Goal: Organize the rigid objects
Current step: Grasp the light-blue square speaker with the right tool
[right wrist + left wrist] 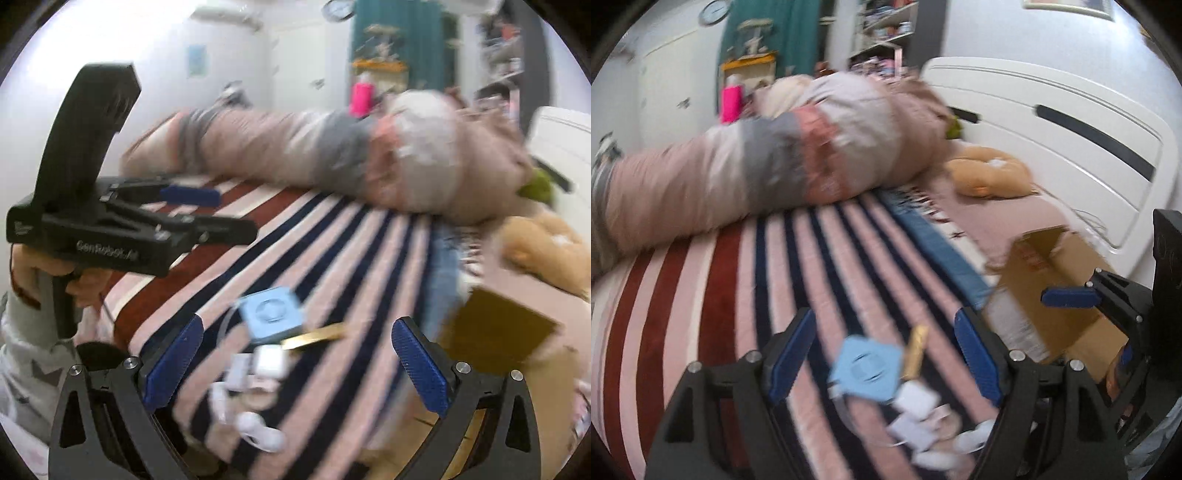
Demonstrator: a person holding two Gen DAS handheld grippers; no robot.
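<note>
A cluster of small items lies on a striped blanket (720, 295): a light blue square device (866, 367) (271, 314), a gold bar (916, 350) (314, 338), small white boxes (916, 400) (271, 360) and a white rounded piece (258, 430). My left gripper (884, 356) is open and empty, its jaws either side of the blue device. It also shows from the side in the right wrist view (207, 214). My right gripper (295, 363) is open and empty above the cluster. It shows at the right edge of the left wrist view (1071, 297). Both views are blurred.
An open cardboard box (1056, 291) (498, 332) stands to the right of the items. A rolled pink and grey duvet (775, 166) lies across the bed behind. A tan plush toy (990, 177) lies by the white headboard (1071, 122).
</note>
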